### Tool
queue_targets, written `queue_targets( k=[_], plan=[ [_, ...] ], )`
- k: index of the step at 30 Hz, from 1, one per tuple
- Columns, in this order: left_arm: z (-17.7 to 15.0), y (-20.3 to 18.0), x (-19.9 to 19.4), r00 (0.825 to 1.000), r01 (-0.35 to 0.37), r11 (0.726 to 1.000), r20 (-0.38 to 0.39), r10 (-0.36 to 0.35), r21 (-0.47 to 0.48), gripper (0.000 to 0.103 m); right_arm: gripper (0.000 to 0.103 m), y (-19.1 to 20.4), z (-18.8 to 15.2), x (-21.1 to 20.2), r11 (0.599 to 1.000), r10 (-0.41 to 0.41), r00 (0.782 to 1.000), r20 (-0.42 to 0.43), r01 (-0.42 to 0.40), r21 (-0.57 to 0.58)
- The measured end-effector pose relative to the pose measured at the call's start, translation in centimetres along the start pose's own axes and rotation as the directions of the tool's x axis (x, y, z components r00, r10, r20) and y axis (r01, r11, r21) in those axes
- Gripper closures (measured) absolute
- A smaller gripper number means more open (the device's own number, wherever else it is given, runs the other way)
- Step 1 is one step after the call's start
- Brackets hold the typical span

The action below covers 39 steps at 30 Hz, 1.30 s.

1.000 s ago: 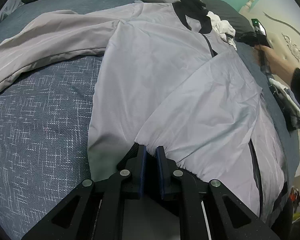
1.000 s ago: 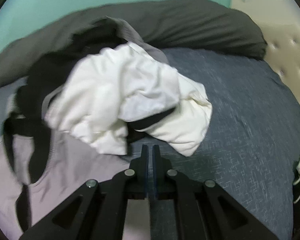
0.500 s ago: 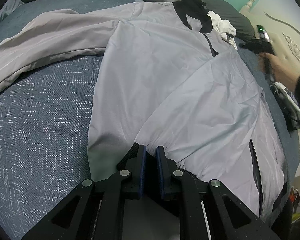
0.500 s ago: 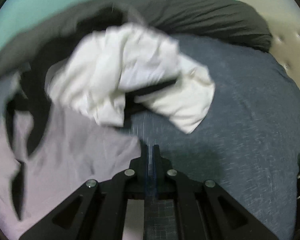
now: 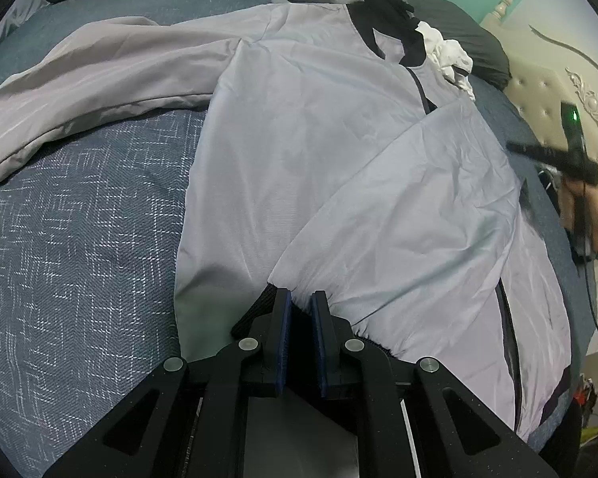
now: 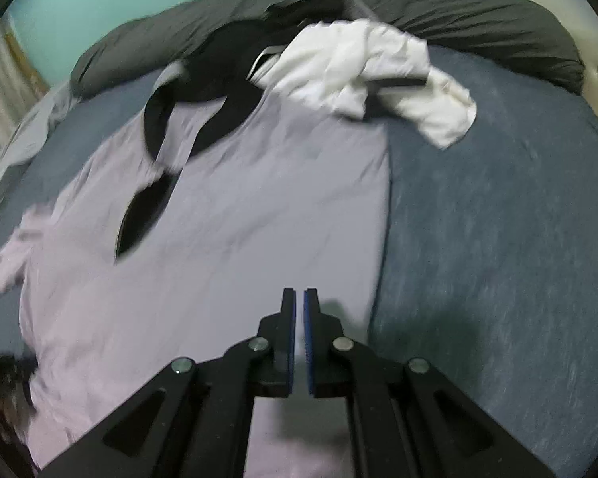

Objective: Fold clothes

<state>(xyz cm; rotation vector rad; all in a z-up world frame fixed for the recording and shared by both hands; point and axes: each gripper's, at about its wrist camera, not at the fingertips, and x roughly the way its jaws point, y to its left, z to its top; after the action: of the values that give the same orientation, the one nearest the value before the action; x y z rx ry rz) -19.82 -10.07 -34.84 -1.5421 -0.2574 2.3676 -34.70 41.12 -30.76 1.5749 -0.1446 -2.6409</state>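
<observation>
A light grey jacket (image 5: 319, 139) with a black collar lies spread on the bed, one sleeve folded across its front. My left gripper (image 5: 299, 298) is shut on that sleeve's gathered black cuff near the hem. In the right wrist view the jacket (image 6: 239, 219) fills the left half. My right gripper (image 6: 299, 294) hovers over the jacket's body near its right edge, shut with nothing between its fingers. The left wrist view shows the right gripper (image 5: 574, 159) at the far right, held by a hand.
A crumpled white garment (image 6: 362, 75) lies by the jacket's collar, in front of a dark grey pillow (image 6: 458, 4). The blue-grey bed cover (image 6: 498, 219) stretches to the right. A padded cream headboard (image 5: 546, 91) stands at the far right.
My right gripper has pulled back from the white garment and now hangs over the jacket's body. The left gripper and the sleeve cuff it holds have stayed still.
</observation>
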Motion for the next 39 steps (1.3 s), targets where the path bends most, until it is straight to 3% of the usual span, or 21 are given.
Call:
queue_targets(
  k=[6,11,14,18,21,24,28,32,35,39],
  plan=[
    [-0.1,0.0,0.0,1.000,-0.001,1.000,0.007,0.001,-0.001,0.092,0.100,-2.3,-3.1,0.1,0.988,-0.103,0.995,-0.014,0.104,0.118],
    [-0.2,-0.2,0.0,1.000,-0.005,1.000,0.020,0.005,0.001,0.092,0.100,0.5,-4.4,-3.1,0.992,-0.010,0.993,0.116,-0.004,0.122],
    [-0.3,-0.4,0.0,1.000,-0.017,1.000,0.025,0.017,0.002,0.092,0.100,4.0,-5.4,-2.6,0.997,0.061,0.994,0.091,-0.065,0.047],
    [-0.5,-0.6,-0.1,0.999,-0.035,0.999,0.040,0.035,-0.007,0.091,0.100,5.0,-7.2,-0.8,0.989,0.097,0.994,0.054,-0.103,0.103],
    [-0.5,-0.7,-1.2,0.998,-0.039,0.999,0.053,0.040,-0.012,0.091,0.100,4.8,-7.5,-1.5,0.978,0.102,0.990,0.096,-0.118,0.171],
    [-1.1,-1.1,-2.9,0.996,-0.020,1.000,0.081,0.021,-0.010,0.086,0.100,7.5,-7.2,-3.3,0.981,0.143,0.981,0.134,-0.158,0.115],
    [-1.8,-2.7,-3.7,0.996,0.013,0.999,0.088,-0.016,0.035,0.085,0.100,13.0,-7.6,-3.5,0.977,0.211,0.974,0.085,-0.212,0.001],
    [-2.6,-4.0,-2.7,0.999,-0.010,0.996,0.044,0.006,0.094,0.085,0.100,17.8,-8.8,-2.2,0.965,0.253,0.967,0.012,-0.251,-0.070],
    [-3.5,-3.9,-1.6,1.000,-0.013,0.994,-0.002,0.013,0.106,0.085,0.100,19.8,-10.0,-0.8,0.966,0.238,0.970,-0.047,-0.241,-0.093],
    [-3.7,-3.5,-2.0,1.000,-0.010,0.994,0.001,0.010,0.111,0.085,0.099,20.5,-11.3,-0.1,0.970,0.213,0.973,-0.091,-0.222,-0.096]
  ],
)
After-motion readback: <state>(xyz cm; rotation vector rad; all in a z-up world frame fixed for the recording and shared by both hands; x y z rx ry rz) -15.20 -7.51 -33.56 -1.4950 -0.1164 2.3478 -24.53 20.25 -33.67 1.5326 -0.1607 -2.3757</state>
